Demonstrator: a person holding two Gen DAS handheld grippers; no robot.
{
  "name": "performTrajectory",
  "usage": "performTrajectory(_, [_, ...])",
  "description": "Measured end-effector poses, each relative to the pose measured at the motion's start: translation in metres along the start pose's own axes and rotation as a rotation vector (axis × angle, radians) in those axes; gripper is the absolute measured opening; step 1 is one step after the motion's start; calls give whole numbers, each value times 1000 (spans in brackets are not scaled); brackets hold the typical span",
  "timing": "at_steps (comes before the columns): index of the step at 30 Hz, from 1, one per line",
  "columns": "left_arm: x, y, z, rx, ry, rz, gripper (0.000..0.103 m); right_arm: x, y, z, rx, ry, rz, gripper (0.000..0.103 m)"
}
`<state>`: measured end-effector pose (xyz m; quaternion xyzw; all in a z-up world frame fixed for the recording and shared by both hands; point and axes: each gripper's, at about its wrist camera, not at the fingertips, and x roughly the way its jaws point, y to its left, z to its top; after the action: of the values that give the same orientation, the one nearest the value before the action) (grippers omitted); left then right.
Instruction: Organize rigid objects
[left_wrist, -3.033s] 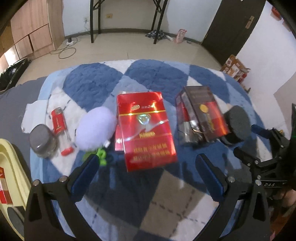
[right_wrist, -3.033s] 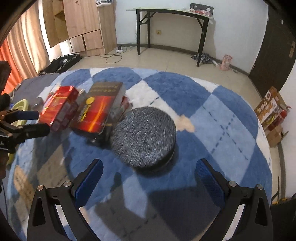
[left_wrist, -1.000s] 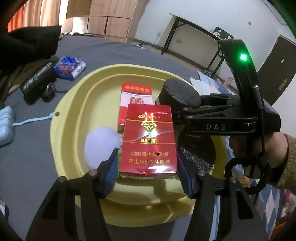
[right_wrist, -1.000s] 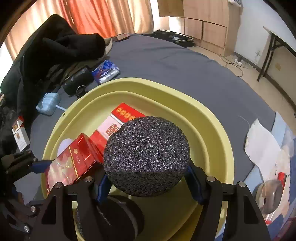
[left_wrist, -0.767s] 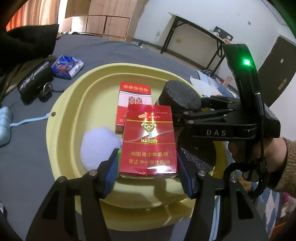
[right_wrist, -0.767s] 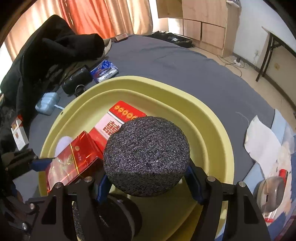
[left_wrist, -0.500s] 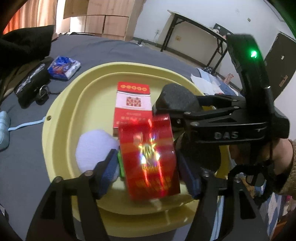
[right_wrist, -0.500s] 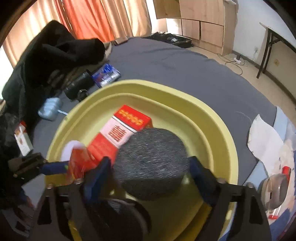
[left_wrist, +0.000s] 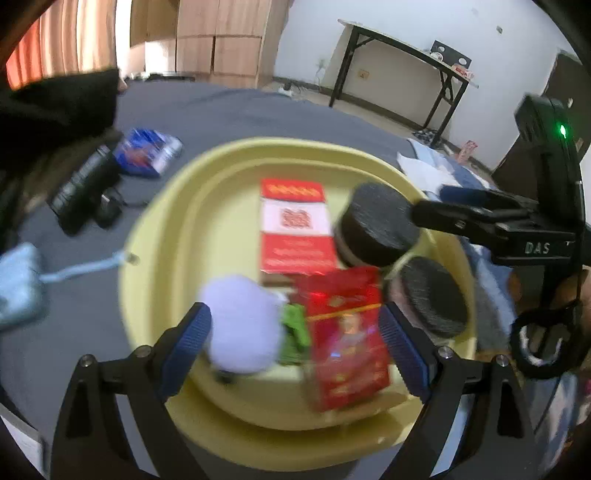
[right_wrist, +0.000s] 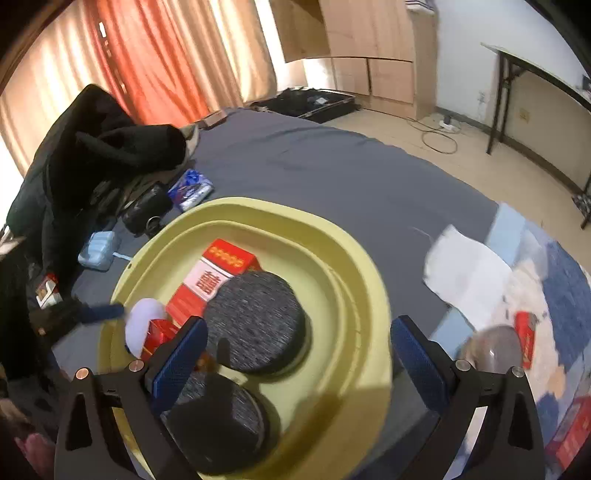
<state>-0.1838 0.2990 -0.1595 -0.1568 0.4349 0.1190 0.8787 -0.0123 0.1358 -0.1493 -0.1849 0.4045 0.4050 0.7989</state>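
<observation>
Both jaws are opening, so the left gripper (left_wrist: 293, 341) is no longer clamping the red box (left_wrist: 345, 338) and the right gripper (right_wrist: 295, 356) the dark disc (right_wrist: 255, 321), both now lying released in the yellow tray (right_wrist: 365, 306).

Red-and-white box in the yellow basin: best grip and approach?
Grip the red-and-white box across its two long edges, near the red top end, coming from above. It lies flat in the yellow basin; the dark disc crowds its right edge lower down and the shiny red pack overlaps its near end.
</observation>
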Motion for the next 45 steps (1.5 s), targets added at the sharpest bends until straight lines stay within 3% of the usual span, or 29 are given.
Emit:
performTrajectory(2, [-1, 11, 5, 11, 12, 38, 92, -5, -5, -4, 18, -1, -2, 101])
performTrajectory(4, [0, 23, 13, -34, 72, -19, 91, -9, -8, -7, 26, 0, -10, 101])
performTrajectory(8, [-18, 0, 26, -51, 14, -78, 92, -39, -23, -16, 97, -44, -40, 101])
performTrajectory(11, [-32, -47, 42, 4, -47, -102, 103, -91, -49, -37, 199, -91, -136, 102])
performTrajectory(16, [-23, -156, 62, 121, -35, -256, 103, -183, -109, -93, 258, -95, -381, 103])
performTrajectory(19, [2, -236, 51, 275, -35, -262, 103, -235, -151, -138, 296, -94, -564, 103])
performTrajectory(23, [51, -301, 15, 299, -42, -279, 103, -280, -202, -200, 455, -125, -708, 103])
performTrajectory(29, [113, -331, -22, 287, -33, -179, 103, -297, -215, -231, 540, -95, -708, 103])
performTrajectory(37, [113, -340, -25, 343, -50, -106, 103, -295, -199, -239, 418, -74, -656, 103])
performTrajectory(45, [113, -342, -29, 338, -50, -112, 103, -272, -207, -240, 475, -74, -617, 103])
